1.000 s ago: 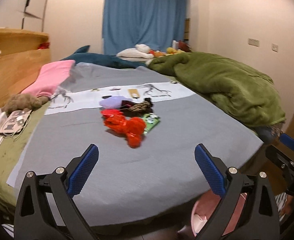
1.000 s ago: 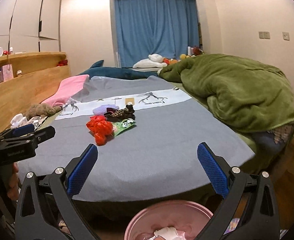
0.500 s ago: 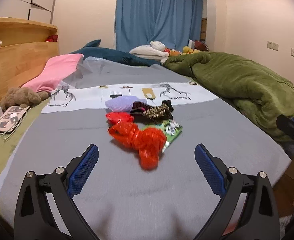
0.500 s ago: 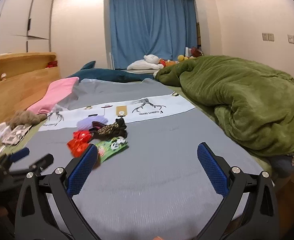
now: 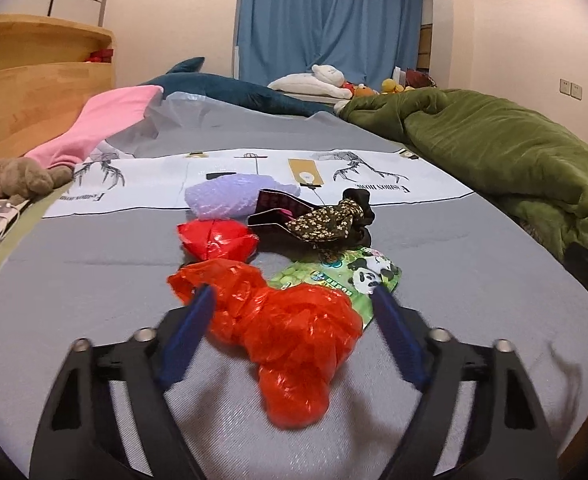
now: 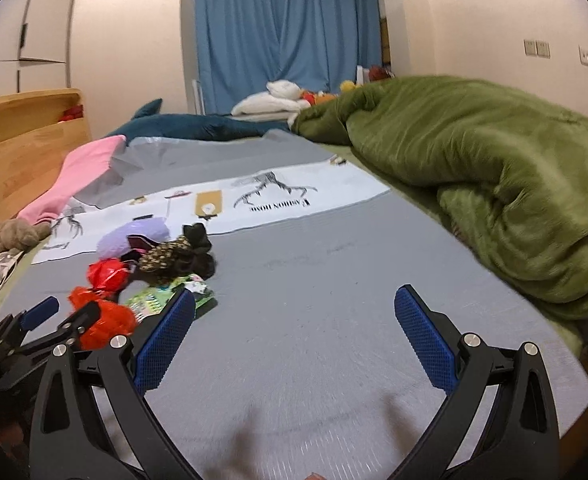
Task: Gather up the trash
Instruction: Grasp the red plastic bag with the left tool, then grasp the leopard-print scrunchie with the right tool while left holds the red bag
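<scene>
A crumpled red plastic bag (image 5: 290, 336) lies on the grey bed sheet (image 5: 74, 280), between the blue pads of my left gripper (image 5: 292, 296). Its jaws are closing and the pads stand close beside the bag without clearly pressing it. Behind the bag are a green panda snack packet (image 5: 358, 276), a red wrapper (image 5: 216, 236), lilac bubble wrap (image 5: 230, 198) and a dark patterned cloth (image 5: 330, 220). My right gripper (image 6: 294, 296) is open over bare sheet, to the right of the pile. In the right wrist view the left gripper (image 6: 70, 308) sits at the red bag (image 6: 110, 320).
A bulky green blanket (image 6: 494, 184) fills the right side of the bed. A pink cloth (image 5: 106, 124), a blue shark plush (image 5: 230, 88) and a brown soft toy (image 5: 14, 180) lie left and far. A wooden headboard (image 5: 22, 100) runs along the left.
Both grippers have moved forward and lower over the bed towards the trash pile. The pink bin has dropped out of view. The left jaws have narrowed around the red bag.
</scene>
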`<control>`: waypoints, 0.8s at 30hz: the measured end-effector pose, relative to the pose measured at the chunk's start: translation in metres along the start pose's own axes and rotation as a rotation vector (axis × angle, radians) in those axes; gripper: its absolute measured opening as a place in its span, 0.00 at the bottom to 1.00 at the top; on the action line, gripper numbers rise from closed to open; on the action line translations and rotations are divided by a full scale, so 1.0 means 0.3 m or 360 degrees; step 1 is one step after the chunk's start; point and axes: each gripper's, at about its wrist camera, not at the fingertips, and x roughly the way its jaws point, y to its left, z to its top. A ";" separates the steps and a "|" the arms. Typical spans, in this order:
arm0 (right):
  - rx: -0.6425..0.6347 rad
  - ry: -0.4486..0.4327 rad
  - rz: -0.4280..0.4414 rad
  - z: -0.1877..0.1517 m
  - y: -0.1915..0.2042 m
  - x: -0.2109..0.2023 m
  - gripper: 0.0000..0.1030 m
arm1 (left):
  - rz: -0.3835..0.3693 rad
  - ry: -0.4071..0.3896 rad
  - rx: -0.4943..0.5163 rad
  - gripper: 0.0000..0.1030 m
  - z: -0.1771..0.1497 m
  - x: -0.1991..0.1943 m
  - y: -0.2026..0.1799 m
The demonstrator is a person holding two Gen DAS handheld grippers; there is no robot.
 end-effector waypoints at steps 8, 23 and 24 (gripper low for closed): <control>-0.0015 0.0056 0.0052 0.016 0.050 0.141 0.95 | -0.0055 0.0039 -0.0018 0.23 -0.006 0.020 0.011; -0.0020 0.0095 0.0255 0.111 0.402 0.442 0.95 | 0.0271 -0.0120 -0.0179 0.22 0.064 -0.004 0.286; -0.0016 0.0103 0.0266 0.109 0.420 0.462 0.95 | 0.0276 -0.0115 -0.0183 0.22 0.061 -0.001 0.290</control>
